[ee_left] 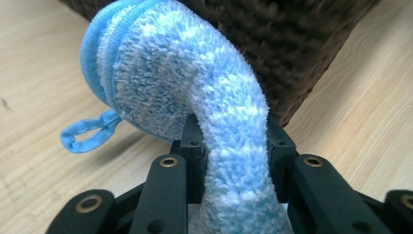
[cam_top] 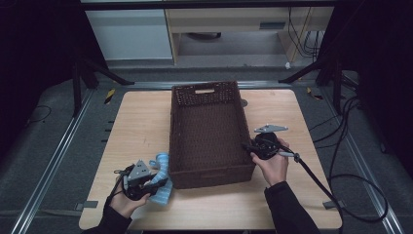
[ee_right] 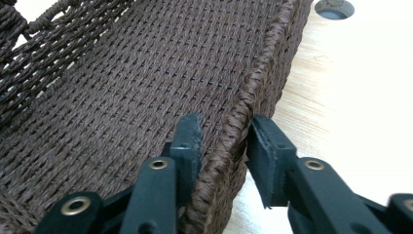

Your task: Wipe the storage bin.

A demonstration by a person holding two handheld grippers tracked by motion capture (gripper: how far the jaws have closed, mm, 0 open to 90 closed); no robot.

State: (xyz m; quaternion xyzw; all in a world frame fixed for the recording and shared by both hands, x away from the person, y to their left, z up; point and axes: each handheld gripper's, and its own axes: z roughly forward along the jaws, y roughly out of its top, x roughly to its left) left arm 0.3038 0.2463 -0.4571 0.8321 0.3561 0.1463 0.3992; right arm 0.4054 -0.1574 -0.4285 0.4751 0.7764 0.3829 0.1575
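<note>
**Left gripper clamped on the cloth; right gripper astride the basket rim**

Left gripper (cam_top: pixel 155 181): the jaws are pinched on a fluffy blue-and-white cloth (ee_left: pixel 195 97). In the left gripper view, the cloth runs up between the two black jaws, fills the gap from pad to pad, then arches over to the left and folds down toward the table. A blue edging band follows the fold, and a small blue hanging loop (ee_left: pixel 85 134) lies on the wood at the left. In the high view, this gripper sits at the near left of the table, held in the person's left hand (cam_top: pixel 127 200), with the cloth extending from the jaws up along the basket's near left corner.

Right gripper (cam_top: pixel 247 146): the jaws stand one on each side of the right-hand rim of the brown woven basket (cam_top: pixel 207 92). In the right gripper view, the inner jaw lies against the braided rim inside the basket; the outer jaw stands slightly clear of the rim on the outside, so the grip is not closed on it. The person's right hand (cam_top: pixel 272 163) holds this gripper just beside the basket's right wall.

Surroundings: the basket stands in the middle of the wooden table (cam_top: pixel 141 122), long axis running away from the person. The cloth lies outside the basket, touching or just beside its near left wall.
</note>
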